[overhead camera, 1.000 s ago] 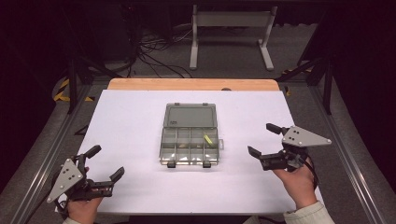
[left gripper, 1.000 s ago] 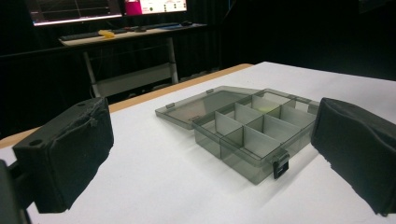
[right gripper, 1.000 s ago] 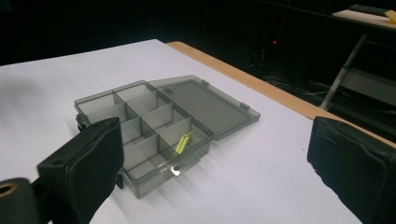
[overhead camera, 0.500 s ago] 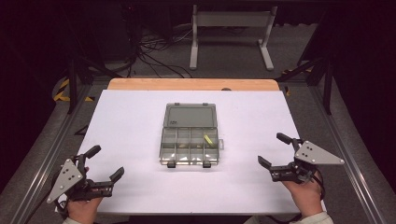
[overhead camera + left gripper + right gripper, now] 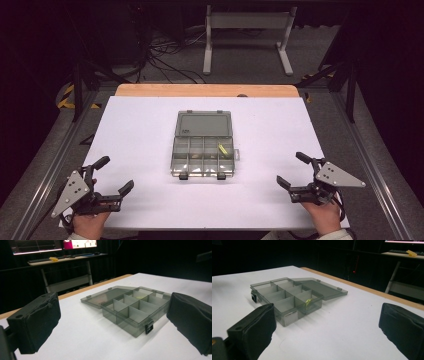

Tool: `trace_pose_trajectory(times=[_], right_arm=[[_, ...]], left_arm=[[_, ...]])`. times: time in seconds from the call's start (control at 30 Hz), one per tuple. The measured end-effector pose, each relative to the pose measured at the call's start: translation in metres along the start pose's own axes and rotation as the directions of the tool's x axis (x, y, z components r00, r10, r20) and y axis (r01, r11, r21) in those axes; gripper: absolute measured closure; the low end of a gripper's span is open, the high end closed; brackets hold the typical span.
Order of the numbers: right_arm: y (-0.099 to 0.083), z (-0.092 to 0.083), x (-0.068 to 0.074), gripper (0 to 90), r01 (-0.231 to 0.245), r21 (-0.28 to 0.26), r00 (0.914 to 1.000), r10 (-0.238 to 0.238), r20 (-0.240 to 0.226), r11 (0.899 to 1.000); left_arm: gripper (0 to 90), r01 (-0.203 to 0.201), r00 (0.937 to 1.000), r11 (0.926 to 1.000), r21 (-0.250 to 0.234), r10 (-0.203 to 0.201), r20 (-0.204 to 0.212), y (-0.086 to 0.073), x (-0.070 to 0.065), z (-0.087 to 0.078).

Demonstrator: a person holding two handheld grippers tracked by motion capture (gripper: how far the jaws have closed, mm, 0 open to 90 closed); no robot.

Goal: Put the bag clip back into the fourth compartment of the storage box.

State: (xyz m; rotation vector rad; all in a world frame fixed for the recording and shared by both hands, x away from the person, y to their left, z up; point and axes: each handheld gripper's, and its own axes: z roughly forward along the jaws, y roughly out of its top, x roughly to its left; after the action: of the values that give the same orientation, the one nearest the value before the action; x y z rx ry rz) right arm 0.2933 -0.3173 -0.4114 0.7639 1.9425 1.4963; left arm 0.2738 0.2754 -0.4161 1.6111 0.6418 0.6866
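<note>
Compartment box (image 5: 202,145) lid-open at mid worktop (image 5: 140,130); left gripper (image 5: 111,176) near corner, fingers spread, empty; right gripper (image 5: 295,170) likewise.

Surface: a table (image 5: 150,130) under a white cover, filling the middle of the high view.
Far edge: a bare strip of light wood (image 5: 207,90) along the top of the white area.
On it: a smoky translucent compartment box (image 5: 203,150), at the centre of the frame.
Lid: open (image 5: 204,123), lying flat on the cover on the box's far side.
Box front: two dark latches facing the bottom of the frame.
</note>
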Motion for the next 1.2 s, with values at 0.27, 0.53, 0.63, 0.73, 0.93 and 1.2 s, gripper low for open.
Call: trace_pose_trajectory(times=[0.27,0.53,0.63,0.73,0.93,1.2], right_arm=[[-0.017,-0.003,0.005,1.9,-0.022,0.03,0.9997,0.022,-0.005,0.999],[-0.024,-0.003,0.013,1.5,-0.038,0.041,0.9992,0.038,-0.007,0.998],[-0.027,0.001,0.012,1.4,-0.047,0.063,0.9989,0.047,-0.004,0.997],[-0.028,0.002,0.011,1.4,-0.051,0.08,0.9987,0.052,-0.002,0.995],[-0.028,0.002,0.01,1.4,-0.049,0.083,0.9988,0.049,0.01,0.995],[-0.027,0.002,0.01,1.4,-0.051,0.09,0.9986,0.049,0.021,0.995]], left_arm=[[0.0,-0.004,0.9999,0.9999,-0.01,0.004,0.009,-0.001,-0.001,0.0],[0.0,0.018,0.9998,0.9998,0.002,-0.018,-0.003,-0.005,-0.001,0.001],[0.0,0.024,0.9997,0.9997,0.003,-0.024,-0.006,-0.006,-0.001,0.002],[0.0,0.017,0.9997,0.9997,0.018,-0.017,-0.016,-0.007,-0.001,0.002],[0.0,0.033,0.9994,0.9991,0.026,-0.033,-0.01,-0.011,-0.002,0.0],[0.0,0.042,0.999,0.999,0.012,-0.042,-0.013,-0.011,-0.001,-0.002]])
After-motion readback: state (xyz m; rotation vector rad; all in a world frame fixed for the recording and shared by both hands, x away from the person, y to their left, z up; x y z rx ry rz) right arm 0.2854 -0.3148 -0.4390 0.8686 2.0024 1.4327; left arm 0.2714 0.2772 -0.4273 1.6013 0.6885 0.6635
